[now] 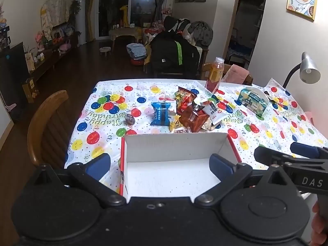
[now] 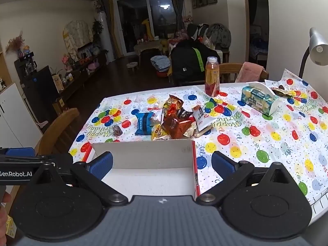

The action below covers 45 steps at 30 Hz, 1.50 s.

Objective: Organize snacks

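Left wrist view: left gripper jaws spread, empty, over white box at tabletop near edge. Right gripper jaws likewise spread, empty. Snack pile mid-tabletop, just beyond box.

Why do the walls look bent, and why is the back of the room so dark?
Left wrist view: the fisheye lens bows the door frame and darkens the corners; the tablecloth is brightly lit. Right wrist view: same bending; the box is sharp, the dim room behind grainy.
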Motion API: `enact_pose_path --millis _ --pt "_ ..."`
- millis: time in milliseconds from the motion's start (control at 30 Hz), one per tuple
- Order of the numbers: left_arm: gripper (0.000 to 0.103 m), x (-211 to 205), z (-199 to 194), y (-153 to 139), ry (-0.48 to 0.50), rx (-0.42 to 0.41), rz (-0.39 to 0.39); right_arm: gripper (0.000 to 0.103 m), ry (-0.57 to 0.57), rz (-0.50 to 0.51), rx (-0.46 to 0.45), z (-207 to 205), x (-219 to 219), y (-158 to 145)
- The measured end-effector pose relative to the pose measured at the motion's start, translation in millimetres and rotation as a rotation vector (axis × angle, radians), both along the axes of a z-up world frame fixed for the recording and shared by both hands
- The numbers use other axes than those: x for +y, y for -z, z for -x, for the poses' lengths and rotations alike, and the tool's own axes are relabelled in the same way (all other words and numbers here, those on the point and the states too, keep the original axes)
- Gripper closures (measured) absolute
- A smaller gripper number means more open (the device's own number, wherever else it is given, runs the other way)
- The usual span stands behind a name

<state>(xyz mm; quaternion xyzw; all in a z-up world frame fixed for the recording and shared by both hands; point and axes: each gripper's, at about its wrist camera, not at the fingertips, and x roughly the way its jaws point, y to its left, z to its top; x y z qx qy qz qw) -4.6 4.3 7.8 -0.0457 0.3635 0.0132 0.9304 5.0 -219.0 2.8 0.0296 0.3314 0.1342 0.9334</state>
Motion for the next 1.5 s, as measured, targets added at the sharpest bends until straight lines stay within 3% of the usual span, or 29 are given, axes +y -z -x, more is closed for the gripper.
enact_pose_path --millis 1500 --pt "0.001 9.1 6.1 -18.5 0.000 -0.057 0.001 0.000 -0.031 -0.016 -0.091 9.1 14.5 -19.8"
